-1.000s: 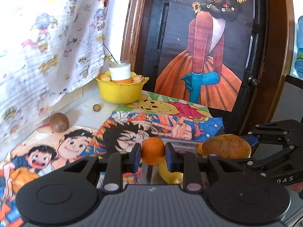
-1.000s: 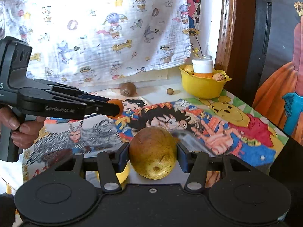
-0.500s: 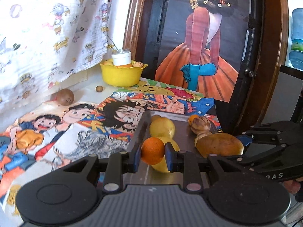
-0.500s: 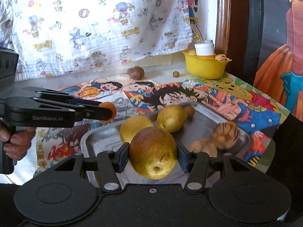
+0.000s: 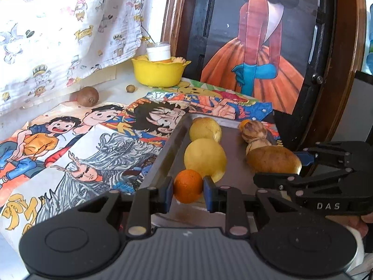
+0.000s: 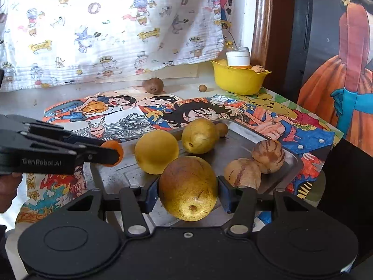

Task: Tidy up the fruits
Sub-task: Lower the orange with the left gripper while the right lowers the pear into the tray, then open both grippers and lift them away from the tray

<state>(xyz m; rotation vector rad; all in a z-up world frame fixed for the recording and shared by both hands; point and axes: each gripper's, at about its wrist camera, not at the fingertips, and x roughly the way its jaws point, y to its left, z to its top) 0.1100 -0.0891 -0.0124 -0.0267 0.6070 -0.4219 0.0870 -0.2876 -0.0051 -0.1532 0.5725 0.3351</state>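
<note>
My left gripper [image 5: 188, 193] is shut on a small orange [image 5: 188, 186] and holds it over the near left corner of a metal tray [image 5: 235, 170]. My right gripper [image 6: 188, 197] is shut on a brownish-yellow pear [image 6: 188, 187] above the tray's near edge [image 6: 279, 179]. In the tray lie two yellow fruits [image 6: 156, 151] [image 6: 199, 135], two striped tan fruits [image 6: 268, 152] [image 6: 242, 173] and a small brown ball [image 6: 221, 129]. The right gripper with the pear [image 5: 272, 159] shows in the left wrist view, and the left one with the orange [image 6: 113, 152] in the right wrist view.
A yellow bowl [image 6: 240, 79] with a white-capped jar [image 6: 237, 57] stands at the back by a wooden frame. A kiwi [image 6: 152, 85] and a small nut [image 6: 202, 87] lie on the table near a hanging printed cloth [image 6: 105, 28]. Cartoon posters [image 6: 186, 109] cover the table.
Both grippers have drawn back and up with their fruit, so the whole tray and its fruits have come into view. Neither grip has changed.
</note>
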